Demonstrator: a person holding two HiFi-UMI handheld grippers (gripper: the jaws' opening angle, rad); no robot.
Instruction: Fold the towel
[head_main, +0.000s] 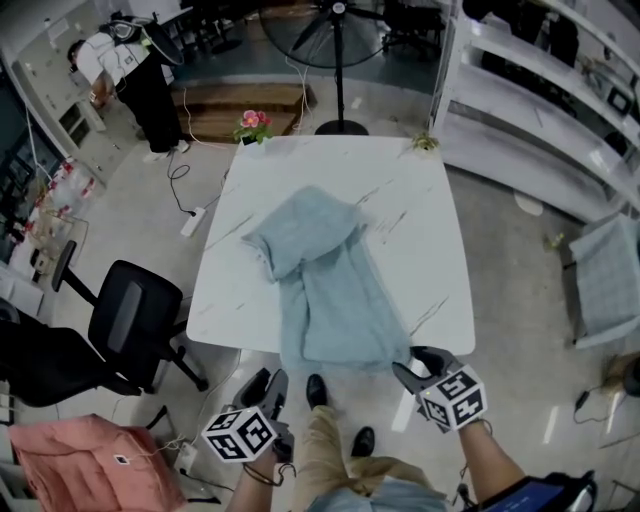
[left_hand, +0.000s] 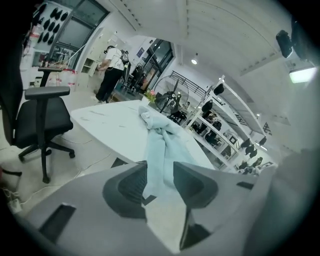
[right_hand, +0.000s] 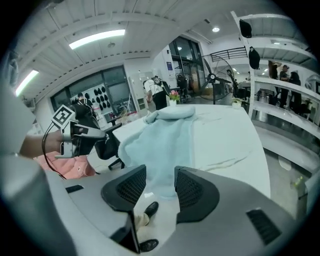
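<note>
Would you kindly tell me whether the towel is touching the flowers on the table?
Apart. The head view shows bare tabletop between the towel and the flowers.

The towel (head_main: 325, 280) lies on the table (head_main: 430, 240), from the middle to the near edge, where it hangs over. Before this edge are the left gripper (head_main: 266, 388) and the right gripper (head_main: 422, 368), one at each side of the hanging end. A chair (head_main: 130, 320) stands left of the table, flowers (head_main: 252, 124) on its far left corner, a fan (head_main: 338, 60) behind it, shelves (head_main: 530, 120) at its right.
</note>
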